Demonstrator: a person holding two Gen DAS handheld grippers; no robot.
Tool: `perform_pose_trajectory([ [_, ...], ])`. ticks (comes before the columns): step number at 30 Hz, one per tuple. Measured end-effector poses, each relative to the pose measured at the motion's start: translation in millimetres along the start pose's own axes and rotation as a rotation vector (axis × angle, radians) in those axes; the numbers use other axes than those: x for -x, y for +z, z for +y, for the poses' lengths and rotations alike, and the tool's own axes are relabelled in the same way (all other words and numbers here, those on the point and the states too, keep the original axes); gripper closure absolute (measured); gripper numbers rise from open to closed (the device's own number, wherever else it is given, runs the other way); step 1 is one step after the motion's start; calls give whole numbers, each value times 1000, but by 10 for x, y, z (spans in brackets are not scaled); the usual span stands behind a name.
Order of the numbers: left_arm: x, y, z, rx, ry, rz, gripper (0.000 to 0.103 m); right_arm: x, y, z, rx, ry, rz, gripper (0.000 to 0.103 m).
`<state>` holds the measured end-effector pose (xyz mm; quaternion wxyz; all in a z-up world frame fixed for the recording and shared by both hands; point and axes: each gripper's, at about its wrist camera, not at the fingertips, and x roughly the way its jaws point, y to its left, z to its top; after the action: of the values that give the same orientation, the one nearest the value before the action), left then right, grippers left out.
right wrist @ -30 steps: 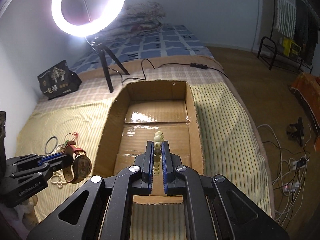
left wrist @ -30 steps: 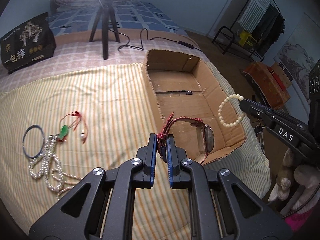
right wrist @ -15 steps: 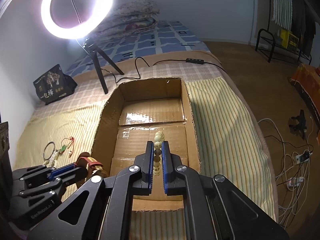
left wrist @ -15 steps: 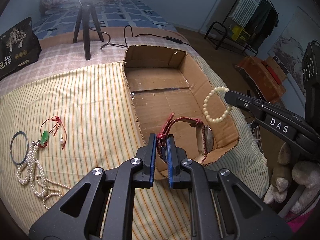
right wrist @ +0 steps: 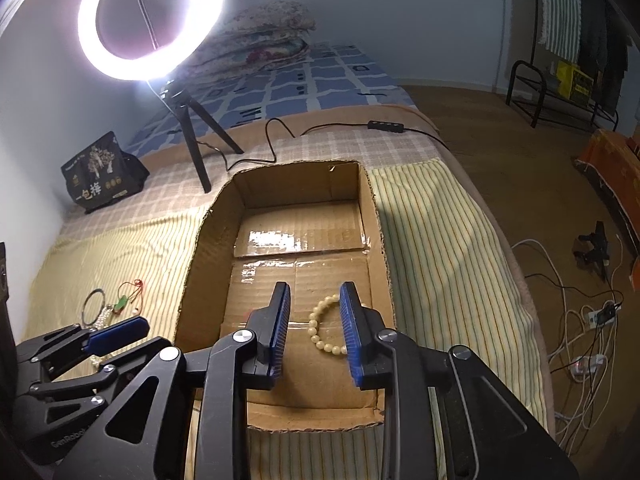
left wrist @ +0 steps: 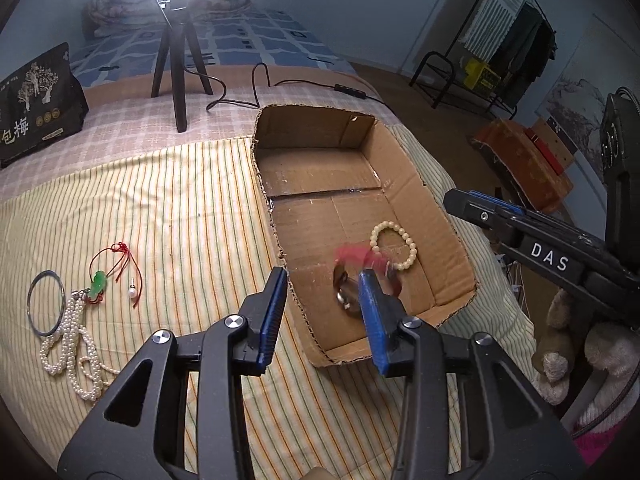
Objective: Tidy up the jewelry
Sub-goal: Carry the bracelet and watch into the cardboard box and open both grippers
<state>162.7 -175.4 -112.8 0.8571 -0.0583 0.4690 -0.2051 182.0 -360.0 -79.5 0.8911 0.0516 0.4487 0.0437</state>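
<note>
Much of the red-strapped watch (left wrist: 352, 280) is hard to make out: in the left wrist view it is a motion-blurred smear of red strap and a dark round face, partly hidden behind the right-hand blue pad of the left gripper (left wrist: 323, 304). From the right wrist view it is hidden altogether. No hand or sleeve shows in either view; only the black gripper frames fill the lower edge of each picture.

The left gripper points steeply down over the near left corner of the cardboard box (left wrist: 404, 160), which sits on a striped yellow cloth (left wrist: 180, 220) on a bed. Its jaws have just been opening and now stand apart, released, with the blurred watch just beyond them over the box floor and no longer pinched. The right gripper (right wrist: 314, 312) also tilts steeply down over the near end of the box. Its jaws have just been opening too, and stand apart with nothing pressed between them.

The cream bead bracelet (right wrist: 322, 328) lies flat on the box floor as a closed ring of round, pale, glossy beads, part of it hidden behind the right gripper's pad. In the left wrist view it lies just beside the watch.

Outside the box, on the cloth to the left, lie a thin metal bangle (left wrist: 46, 304), a heap of white pearl strands (left wrist: 76, 352) and a red cord with a green charm (left wrist: 106, 276).
</note>
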Motion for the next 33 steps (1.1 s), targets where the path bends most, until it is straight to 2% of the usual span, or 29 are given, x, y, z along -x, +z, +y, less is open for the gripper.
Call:
perform_pose_trajectory([
  [12, 138, -37, 129, -1, 35, -14, 66, 48, 2, 79, -1, 2, -13, 78],
  [14, 185, -40, 179, -2, 45, -19, 66, 54, 1, 103, 1, 8, -14, 73],
  [16, 235, -45, 236, -1, 52, -25, 66, 64, -4, 126, 2, 10, -22, 61],
  [21, 391, -47, 403, -5, 82, -47, 66, 88, -24, 203, 10, 6, -33, 59],
  [25, 531, -54, 565, -17, 116, -73, 66, 99, -30, 247, -10, 10, -51, 49],
  [27, 608, -66, 665, -13, 134, -84, 66, 131, -31, 261, -29, 5, -78, 48],
  [29, 689, -71, 785, -4, 150, -96, 66, 170, -29, 278, -41, 7, -110, 40],
  [33, 856, -93, 1026, 16, 178, -118, 44, 245, -1, 360, -28, 3, -170, 30],
])
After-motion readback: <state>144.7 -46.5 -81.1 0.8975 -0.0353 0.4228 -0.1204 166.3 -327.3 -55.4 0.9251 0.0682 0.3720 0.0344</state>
